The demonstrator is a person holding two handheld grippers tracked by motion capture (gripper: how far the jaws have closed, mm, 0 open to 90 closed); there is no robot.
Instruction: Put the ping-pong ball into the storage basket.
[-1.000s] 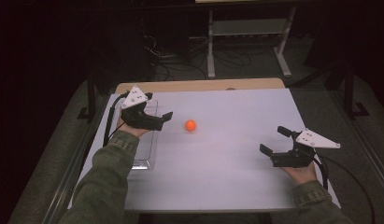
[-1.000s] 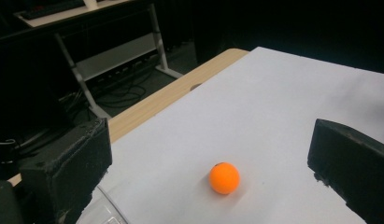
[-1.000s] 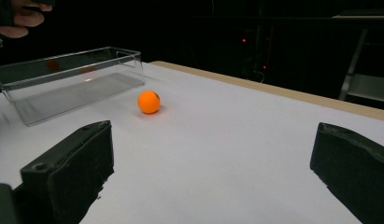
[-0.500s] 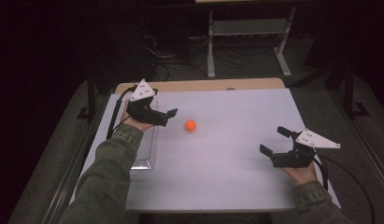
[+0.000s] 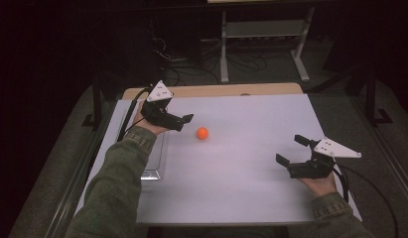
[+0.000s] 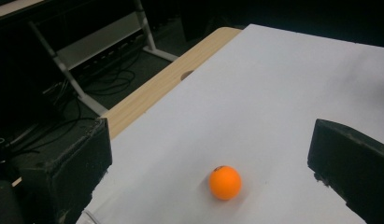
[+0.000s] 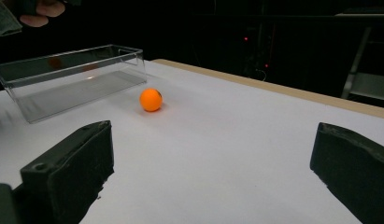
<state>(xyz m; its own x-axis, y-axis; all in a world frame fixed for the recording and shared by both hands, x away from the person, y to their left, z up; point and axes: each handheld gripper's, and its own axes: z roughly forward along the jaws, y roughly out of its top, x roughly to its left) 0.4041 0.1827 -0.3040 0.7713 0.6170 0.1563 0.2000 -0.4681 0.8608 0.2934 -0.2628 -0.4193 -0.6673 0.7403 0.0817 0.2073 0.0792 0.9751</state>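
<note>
Ball: a small round orange ball (image 5: 202,133) is seen lying on the white sheet that covers the bench (image 5: 251,163), free of both grippers; it is picked up again in the left gripper view (image 6: 224,183) and in the right gripper view (image 7: 151,100).

Left gripper: the black two-jaw left gripper (image 5: 185,122) is held just beside the ball, on its left in the high view, with the jaws pointed at it. The jaws are spread wide and nothing is gripped; in the left gripper view the ball is framed between them, ahead of the tips, not touched.

Right gripper: the black two-jaw right gripper (image 5: 291,151) is held low over the near right part of the bench, well apart from the ball. Its jaws are also wide apart and nothing is held between them.

Box: a clear rectangular plastic box (image 7: 73,77) is seen on the left side of the bench, just beyond the ball from the right gripper's side; in the high view it lies under the left forearm (image 5: 152,166).

Bench edge: a light wooden strip (image 5: 216,90) is left uncovered along the far side.
</note>
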